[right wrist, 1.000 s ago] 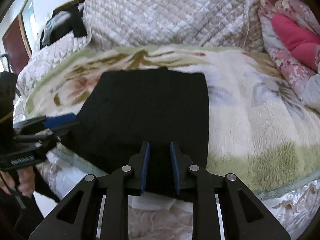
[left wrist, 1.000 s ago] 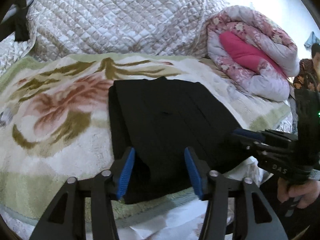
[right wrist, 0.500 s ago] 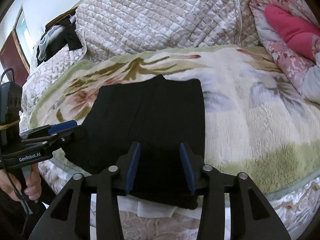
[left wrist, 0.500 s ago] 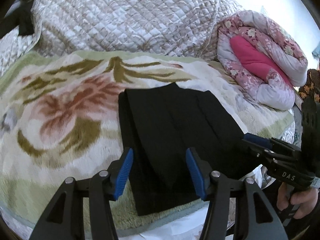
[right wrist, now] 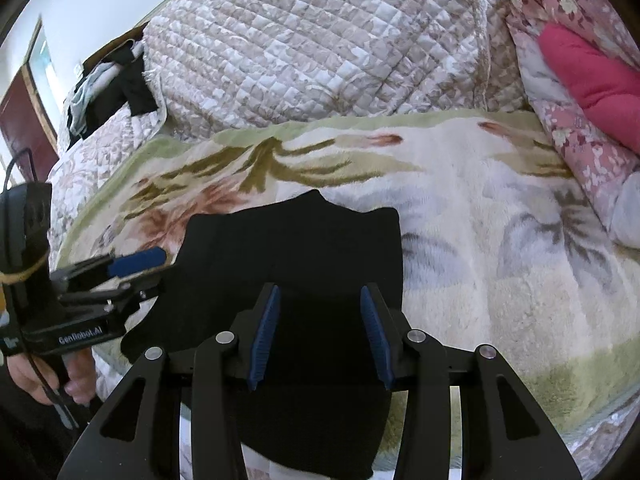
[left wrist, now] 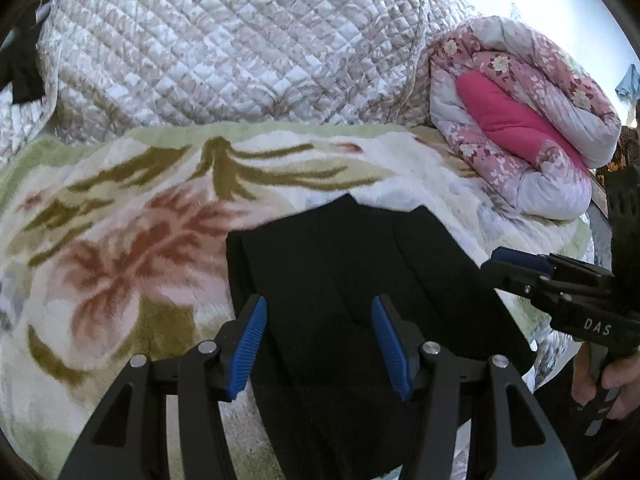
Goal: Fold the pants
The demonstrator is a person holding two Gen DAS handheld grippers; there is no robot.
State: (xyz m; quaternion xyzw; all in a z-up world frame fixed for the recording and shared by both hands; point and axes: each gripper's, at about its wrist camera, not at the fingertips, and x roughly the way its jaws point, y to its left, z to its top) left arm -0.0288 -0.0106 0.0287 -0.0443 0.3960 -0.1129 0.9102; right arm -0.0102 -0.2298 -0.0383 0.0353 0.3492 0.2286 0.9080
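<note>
The black pants (left wrist: 352, 280) lie folded into a flat stack on the flowered fleece blanket (left wrist: 120, 248), near the bed's front edge; they also show in the right wrist view (right wrist: 296, 256). My left gripper (left wrist: 318, 320) is open and empty, above the near part of the stack. My right gripper (right wrist: 320, 312) is open and empty, also above the near part. Each gripper shows in the other's view: the right one (left wrist: 520, 264) beside the stack's right edge, the left one (right wrist: 136, 260) beside its left edge.
A quilted beige cover (left wrist: 240, 48) is heaped at the back of the bed. A rolled pink floral duvet (left wrist: 520, 128) lies at the right. Dark clothes (right wrist: 120, 80) hang at the far left. The bed's front edge (right wrist: 560, 420) runs just below the pants.
My right gripper opened from shut and let go of the pants. Both grippers drew back and rose a little from the stack. The pants lie still.
</note>
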